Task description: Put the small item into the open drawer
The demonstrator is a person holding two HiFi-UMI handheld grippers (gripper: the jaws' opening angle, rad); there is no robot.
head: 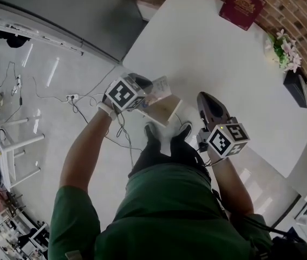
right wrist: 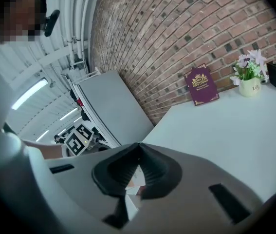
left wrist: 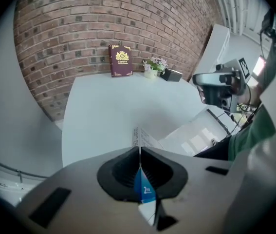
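A: White desk [head: 207, 53] under the brick wall [right wrist: 186, 33]; no open drawer in any view

B: Left hand-held gripper [left wrist: 138, 151] clenched on the small packet [head: 163, 106], at the desk's near edge. Right hand-held gripper [right wrist: 138, 147] closed, apparently empty. Pickup looks done; carry and drop remain

Pinched edge-on, the packet [left wrist: 143, 188] is mostly hidden by the left gripper's [left wrist: 139, 152] fingers [left wrist: 120, 172], its print too small to read.

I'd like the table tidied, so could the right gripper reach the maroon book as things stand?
Probably not from here: the right gripper is at the table's near edge, the maroon book by the brick wall at its far side. Nothing stands between them, though.
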